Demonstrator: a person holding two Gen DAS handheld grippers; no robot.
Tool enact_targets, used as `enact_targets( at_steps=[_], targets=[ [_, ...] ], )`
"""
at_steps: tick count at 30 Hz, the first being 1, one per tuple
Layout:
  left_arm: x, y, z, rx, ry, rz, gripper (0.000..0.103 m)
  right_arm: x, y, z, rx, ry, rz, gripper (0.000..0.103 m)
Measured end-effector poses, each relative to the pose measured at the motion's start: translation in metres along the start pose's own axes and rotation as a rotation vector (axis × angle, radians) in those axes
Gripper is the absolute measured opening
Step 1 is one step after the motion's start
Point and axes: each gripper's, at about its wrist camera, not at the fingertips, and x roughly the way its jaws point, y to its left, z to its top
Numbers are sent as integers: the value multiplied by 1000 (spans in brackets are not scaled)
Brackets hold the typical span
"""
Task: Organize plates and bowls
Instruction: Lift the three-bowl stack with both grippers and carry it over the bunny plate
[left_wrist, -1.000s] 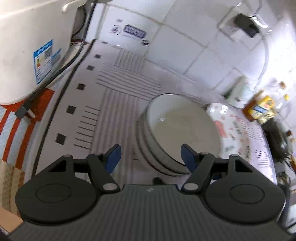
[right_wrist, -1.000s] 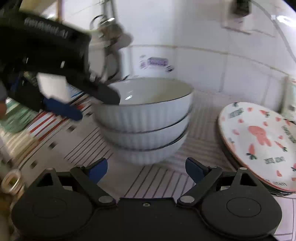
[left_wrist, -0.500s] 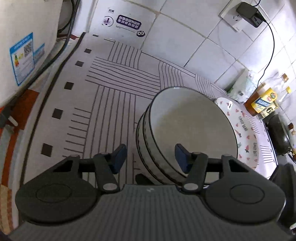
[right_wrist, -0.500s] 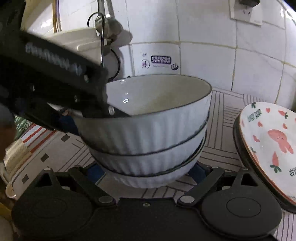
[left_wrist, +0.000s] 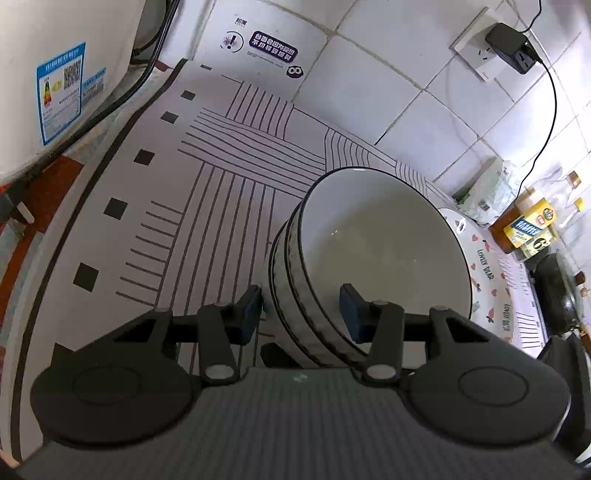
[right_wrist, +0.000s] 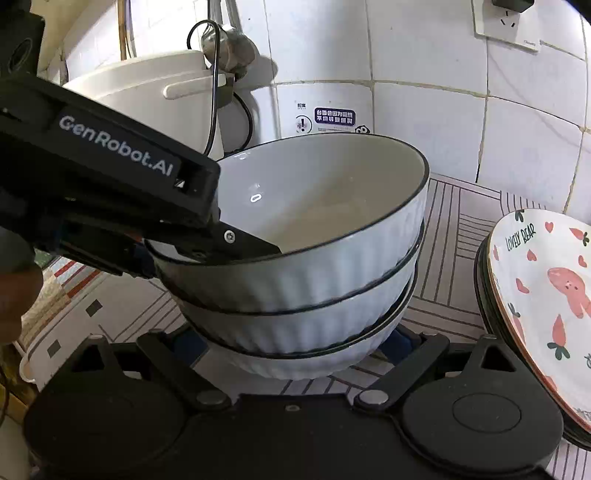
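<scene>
Bowls (right_wrist: 314, 280) first: counted three, nested upright in one stack on striped mat (left_wrist: 221, 206), just beside plates (right_wrist: 535, 280) piled to the right. Counted one patterned plate on top, with dark rims beneath (could not tell how many). Judged sorting largely done, with both piles formed; judged only shifting or squaring of the bowl stack left. Found left gripper (left_wrist: 301, 308) astride the stack's near rim, one finger inside the top bowl and one outside, jaws narrowed, having just been closing with the rims between them; could not tell whether pads pressed. Found right gripper (right_wrist: 297, 339) low at the front of the stack, spread wide either side of the bottom bowl, pads mostly hidden behind it, clasping nothing as far as seen. Saw no loose dish elsewhere.
</scene>
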Motion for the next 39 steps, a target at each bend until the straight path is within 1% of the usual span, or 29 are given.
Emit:
enact_targets(
  at_steps=[4,9,15,18,20,22,24,26,29,34,39],
  targets=[
    [-3,-9,-3,28,-27,34,45,-6,-1,-6,9,-11,4,96],
    [-6,-9,-5,47,-19,31,44,-12,-2,-10,-3,-11,10,96],
    [-15,-16,-7,97,-17,48,44,-16,1,-11,-15,-25,14,95],
    [-23,-19,-4,107,-20,33,44,-25,4,-12,-25,-49,6,95],
    [-28,-22,0,113,-25,18,44,-32,6,-8,-27,-54,-5,95],
    [-34,-28,5,119,-38,3,44,-41,7,-4,-35,-77,-18,95],
    [-39,-38,8,130,-65,3,44,-49,6,1,-40,-105,-31,95],
    [-41,-51,9,173,-85,13,44,-57,2,6,-36,-135,-43,94],
    [-42,-68,14,198,-90,11,44,-67,-7,10,-16,-160,-51,94],
    [-34,-99,23,232,-84,-43,44,-87,-30,16,-23,-205,-96,94],
    [-17,-135,24,277,-71,-95,44,-107,-60,15,-6,-230,-163,94]
  ],
)
